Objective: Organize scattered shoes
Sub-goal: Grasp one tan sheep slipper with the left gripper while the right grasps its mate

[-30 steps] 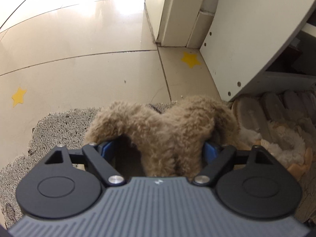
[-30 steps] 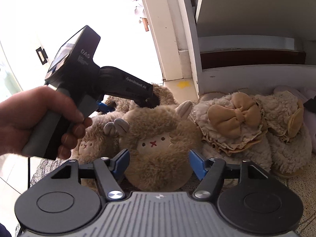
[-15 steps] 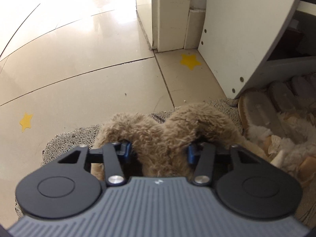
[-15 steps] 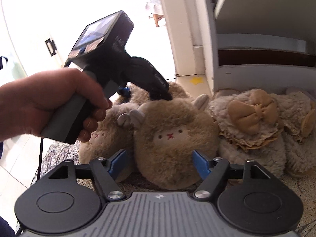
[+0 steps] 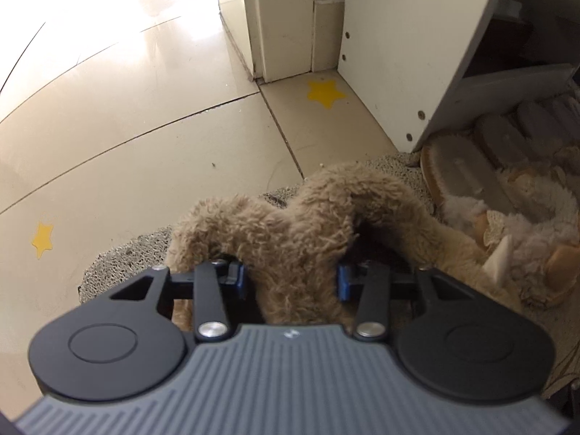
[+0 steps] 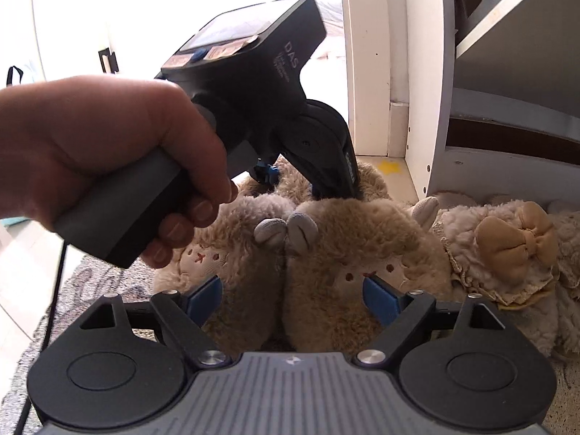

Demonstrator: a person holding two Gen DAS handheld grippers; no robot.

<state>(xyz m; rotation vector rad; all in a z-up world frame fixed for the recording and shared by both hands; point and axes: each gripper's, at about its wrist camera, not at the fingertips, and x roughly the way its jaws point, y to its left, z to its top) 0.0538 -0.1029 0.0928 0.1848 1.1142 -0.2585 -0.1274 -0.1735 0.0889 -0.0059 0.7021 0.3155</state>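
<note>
- Left gripper (image 5: 291,282): jaws closing, blue pads pressing the adjoining heel collars of the two brown sheep slippers (image 5: 290,232).
- Right gripper (image 6: 290,291): jaws opening, wide apart at the toes of the same pair; pads show no pressure on the fur.
- Pair location: side by side on the grey mat (image 5: 119,264), left of the bow slippers (image 6: 507,253) (near the white shoe rack (image 5: 398,54)).
- A hand (image 6: 108,152) holds the left gripper's handle.

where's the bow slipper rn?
Right wrist view, far right: the bow slipper lies on the mat below the white shoe rack, right beside the sheep-face slipper.
</note>
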